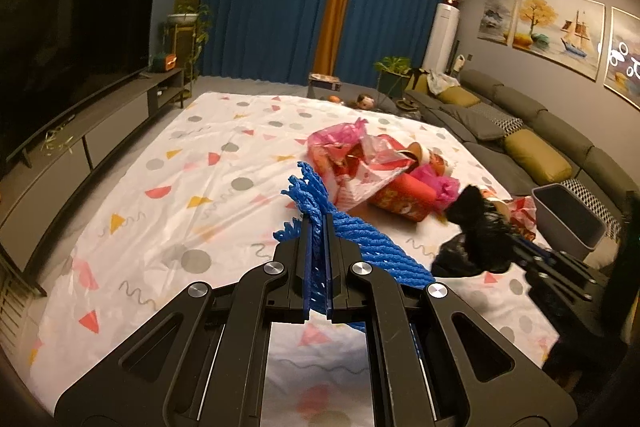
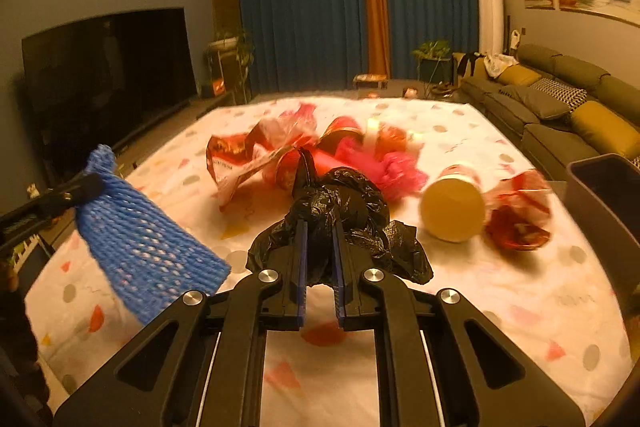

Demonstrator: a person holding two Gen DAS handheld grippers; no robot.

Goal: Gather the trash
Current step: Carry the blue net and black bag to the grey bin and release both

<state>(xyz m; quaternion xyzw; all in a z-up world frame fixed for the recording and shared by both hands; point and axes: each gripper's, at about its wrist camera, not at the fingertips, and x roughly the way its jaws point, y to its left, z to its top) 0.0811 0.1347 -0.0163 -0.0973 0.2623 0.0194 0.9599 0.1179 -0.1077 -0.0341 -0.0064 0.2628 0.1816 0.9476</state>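
Patterned sheet (image 2: pixel 500 287) strewn with red wrappers (image 2: pixel 256 155), blue foam net (image 1: pixel 320 223) pinched by left gripper (image 1: pixel 318 223) fingers, black bag (image 2: pixel 344 211) clamped by right gripper (image 2: pixel 320 227), grey bin (image 1: pixel 568 219) beside.

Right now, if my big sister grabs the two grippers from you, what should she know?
Left gripper: shut on the blue foam net.
Right gripper: shut on the black plastic bag.
Both are held above the patterned sheet.
Grey bin waits at the right edge.
Left: drop both in, then the red wrappers, pink bag and paper cup.
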